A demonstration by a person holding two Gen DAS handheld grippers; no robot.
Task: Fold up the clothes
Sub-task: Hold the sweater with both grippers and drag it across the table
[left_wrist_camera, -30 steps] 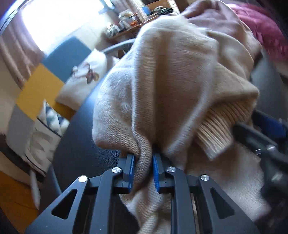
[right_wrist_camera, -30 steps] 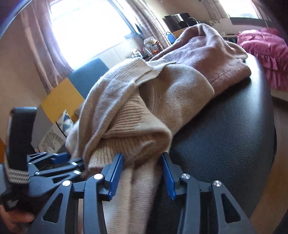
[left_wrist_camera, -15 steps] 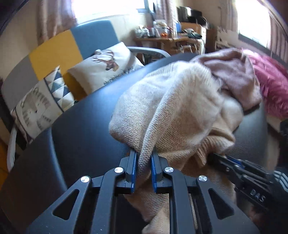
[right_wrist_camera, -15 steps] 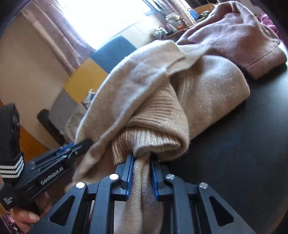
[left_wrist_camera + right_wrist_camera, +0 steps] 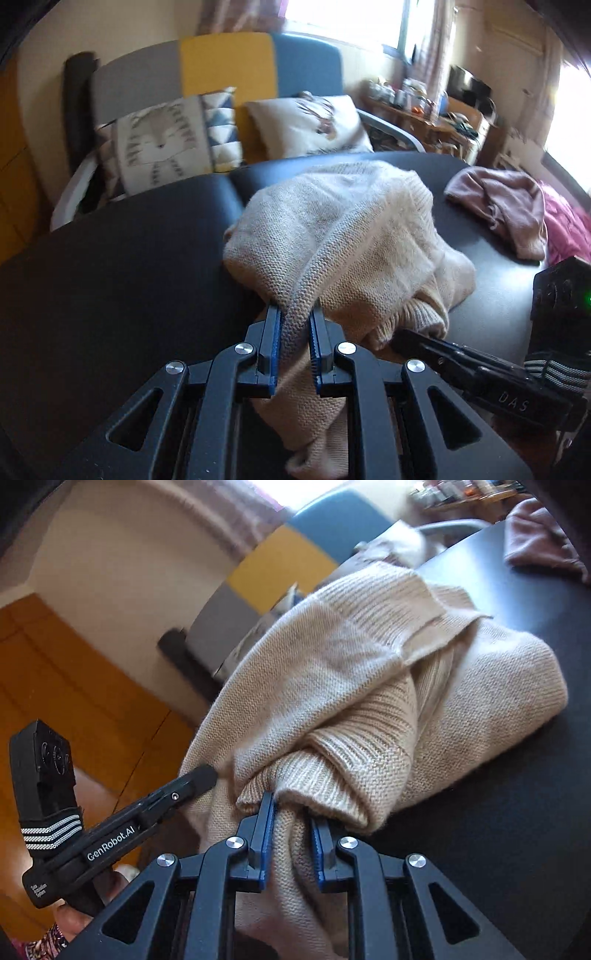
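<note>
A beige knit sweater [image 5: 351, 236] lies bunched on the black table [image 5: 110, 266]. My left gripper [image 5: 295, 325] is shut on a fold of its knit edge, and cloth hangs down between the fingers. In the right wrist view the same beige sweater [image 5: 369, 686] fills the middle, and my right gripper [image 5: 291, 819] is shut on a bunch near its ribbed hem. The left gripper [image 5: 199, 775] shows at that view's left, its tip against the cloth. The right gripper [image 5: 417, 339] enters the left wrist view from the lower right.
A pink garment [image 5: 506, 206] lies at the table's far right, with magenta fabric [image 5: 569, 232] beyond it. Behind the table stands a grey, yellow and blue sofa [image 5: 225, 62] with patterned cushions [image 5: 166, 140]. A cluttered wooden desk [image 5: 424, 114] is at the back.
Both grippers have pulled the beige sweater toward the near side, away from the pink garment, which now lies apart. The right gripper went from open a second ago to shut on the cloth.
</note>
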